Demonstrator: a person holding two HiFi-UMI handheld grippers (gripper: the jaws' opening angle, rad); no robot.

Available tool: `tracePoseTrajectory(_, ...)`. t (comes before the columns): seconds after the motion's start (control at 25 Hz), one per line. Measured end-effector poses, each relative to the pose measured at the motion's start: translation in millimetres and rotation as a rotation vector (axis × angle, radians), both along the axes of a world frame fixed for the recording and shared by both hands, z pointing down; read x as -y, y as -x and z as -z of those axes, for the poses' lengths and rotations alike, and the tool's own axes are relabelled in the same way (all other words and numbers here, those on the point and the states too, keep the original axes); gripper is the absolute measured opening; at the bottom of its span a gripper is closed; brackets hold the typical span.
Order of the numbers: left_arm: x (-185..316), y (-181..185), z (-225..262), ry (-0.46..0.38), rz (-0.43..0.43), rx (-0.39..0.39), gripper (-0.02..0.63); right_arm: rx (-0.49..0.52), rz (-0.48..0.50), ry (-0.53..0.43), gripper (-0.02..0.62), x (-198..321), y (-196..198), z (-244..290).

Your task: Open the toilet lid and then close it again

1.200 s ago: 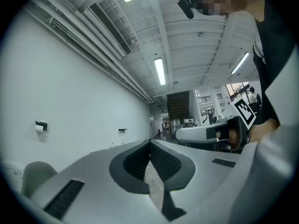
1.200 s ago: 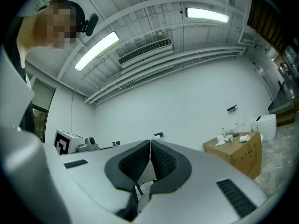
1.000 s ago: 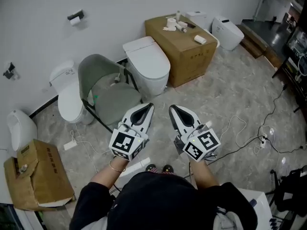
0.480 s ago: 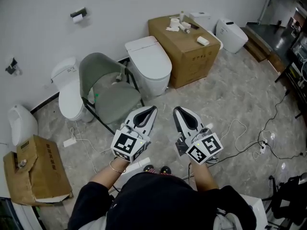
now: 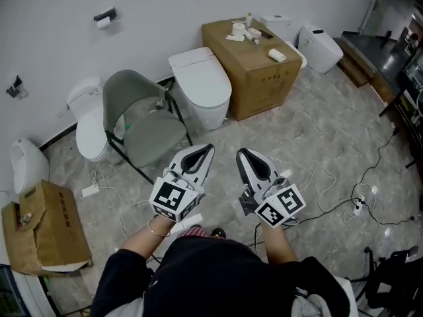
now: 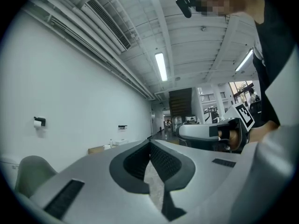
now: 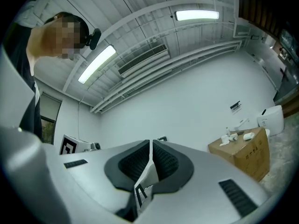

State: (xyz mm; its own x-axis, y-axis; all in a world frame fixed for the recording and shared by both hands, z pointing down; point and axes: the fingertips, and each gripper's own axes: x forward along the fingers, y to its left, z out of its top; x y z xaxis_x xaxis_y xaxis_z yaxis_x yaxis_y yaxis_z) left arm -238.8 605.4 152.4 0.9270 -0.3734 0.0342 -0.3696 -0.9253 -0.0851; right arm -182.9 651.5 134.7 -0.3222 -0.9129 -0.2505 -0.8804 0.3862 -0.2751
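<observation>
- The left gripper [image 5: 205, 149] is being held out in front of the person's body, above the floor [image 5: 310, 131]; its jaws are being pressed together at the tips, with nothing between them.
- The right gripper [image 5: 240, 153] is being held just beside it, pointing the same way; its jaws are likewise being held together, with nothing between them.
- The toilet [image 5: 205, 94] is being shown ahead of both grippers, standing against the wall, with its lid [image 5: 195, 63] lying flat down; it is being touched by neither gripper, and both are well apart from it.
- A grey chair [image 5: 141, 124] is being shown just to the left of the toilet; a cardboard box [image 5: 258, 58] is being shown just to its right, with small white items lying on top.
- Another white toilet [image 5: 89, 124] is being shown on the far side of the chair, against the same wall.
</observation>
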Motion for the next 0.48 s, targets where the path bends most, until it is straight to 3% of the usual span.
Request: tracePoseTrajectory(0.48, 3.3, -18.0, -7.3, 0.002, 0.006, 0.009, 0.003, 0.037, 0.006, 0.008, 0.023, 2.1, -21.5, -12.5)
